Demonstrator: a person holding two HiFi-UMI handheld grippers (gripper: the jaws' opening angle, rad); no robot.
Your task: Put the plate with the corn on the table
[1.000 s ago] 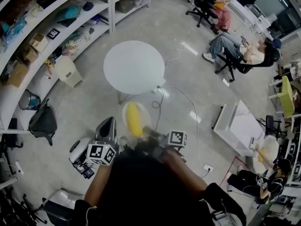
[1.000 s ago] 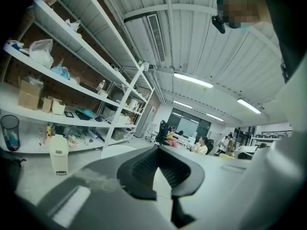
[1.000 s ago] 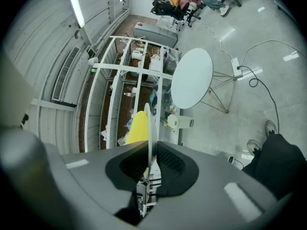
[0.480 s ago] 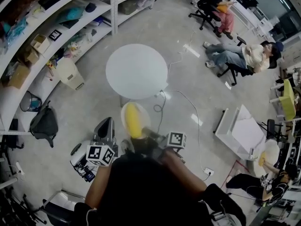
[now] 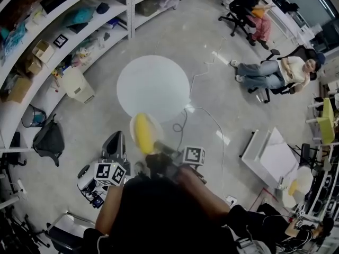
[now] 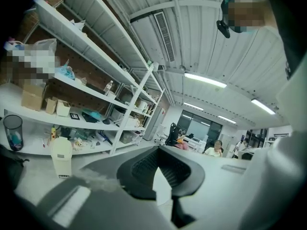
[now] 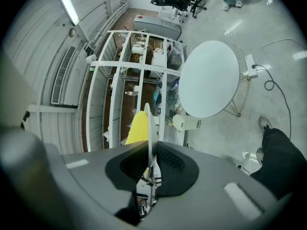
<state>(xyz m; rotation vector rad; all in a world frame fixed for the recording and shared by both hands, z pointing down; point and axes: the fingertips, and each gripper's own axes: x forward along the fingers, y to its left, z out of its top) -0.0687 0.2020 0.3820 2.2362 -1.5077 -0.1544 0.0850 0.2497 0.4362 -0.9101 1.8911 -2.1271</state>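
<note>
Now the round white table (image 5: 153, 88) sits closer in the head view than it did a second ago. The plate (image 5: 155, 126) with the yellow corn (image 5: 143, 134) has come up until its far rim overlaps the table's near edge in the picture. I judge the carry to be nearly over, with only the last reach and the set-down left.

The right gripper (image 7: 151, 150) has its jaws nipped onto the plate's rim, the thin white edge clamped between the dark pads, and the corn lies on the plate beyond them. The left gripper (image 6: 160, 152) is closed on nothing and points out toward the shelving.

The tabletop shows nothing on it, so the plate can land anywhere. A white cable (image 5: 183, 121) loops on the floor just beside the table's foot, on the person's path, and could catch a step. The shelf racks (image 5: 63, 30), a small white bin (image 5: 78, 83) and a black backpack (image 5: 48, 137) stand off to the left. A person seated on an office chair (image 5: 275, 73) is well apart at the upper right.
</note>
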